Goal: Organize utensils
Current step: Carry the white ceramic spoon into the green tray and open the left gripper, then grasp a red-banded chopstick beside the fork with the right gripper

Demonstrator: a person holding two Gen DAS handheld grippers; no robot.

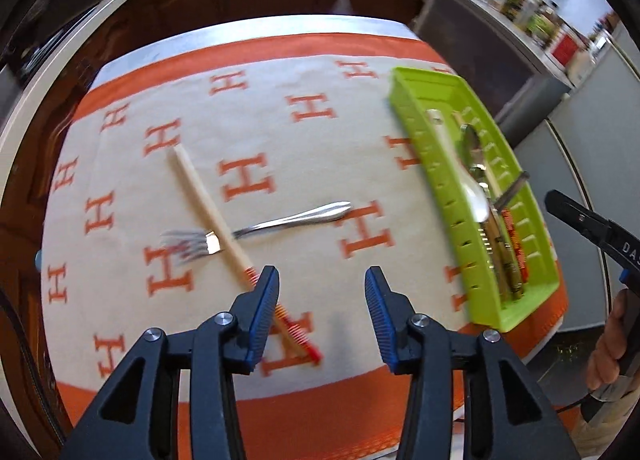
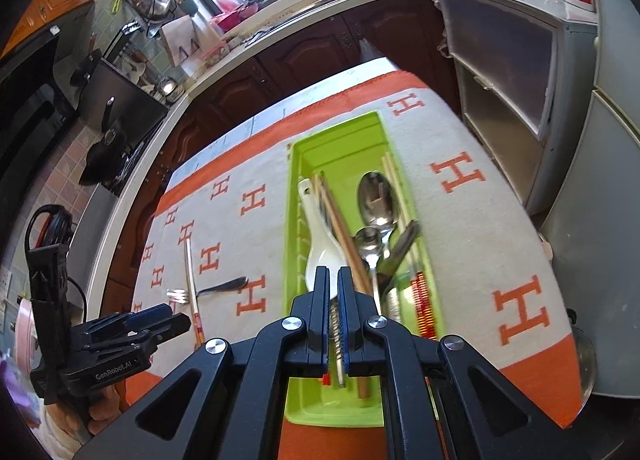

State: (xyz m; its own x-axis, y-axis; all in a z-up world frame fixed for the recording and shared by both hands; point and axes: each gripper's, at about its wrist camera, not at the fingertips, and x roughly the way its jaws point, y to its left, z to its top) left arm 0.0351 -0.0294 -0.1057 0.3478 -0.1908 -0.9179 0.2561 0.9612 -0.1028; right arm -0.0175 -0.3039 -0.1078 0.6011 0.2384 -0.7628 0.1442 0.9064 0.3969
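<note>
Two grippers are working over a table under a cream cloth [image 1: 280,132] with orange H marks. The left gripper [image 1: 322,284] is hovering with its jaws spread apart and nothing between the pads. Just at its 9 o'clock, a pale chopstick [image 1: 208,208] with a red-patterned end is lying on the cloth, passing beneath the left pad and running up toward 11 o'clock. A metal fork [image 1: 256,226] is lying under that chopstick at about 11 o'clock from the jaws, tines toward 9 o'clock and handle toward 3 o'clock. Farther out, at 2 o'clock, the green tray [image 1: 420,128] is sitting near the cloth's edge, well apart from the fork.

The right gripper [image 2: 333,284] is hanging over the near part of the same green tray [image 2: 340,136], its jaws drawn nearly together; whether they are pinching anything I cannot tell, since only a narrow slit is showing between the pads. Directly at its 12 o'clock a white ceramic spoon [image 2: 320,244] is lying in the tray, with brown chopsticks [image 2: 340,228] just beside it at 1 o'clock. Two metal spoons [image 2: 376,200] are resting at 1 to 2 o'clock, a red-patterned chopstick end [image 2: 424,300] at 3 o'clock. The person's hand is holding the left gripper [image 2: 160,320] at 9 o'clock.
</note>
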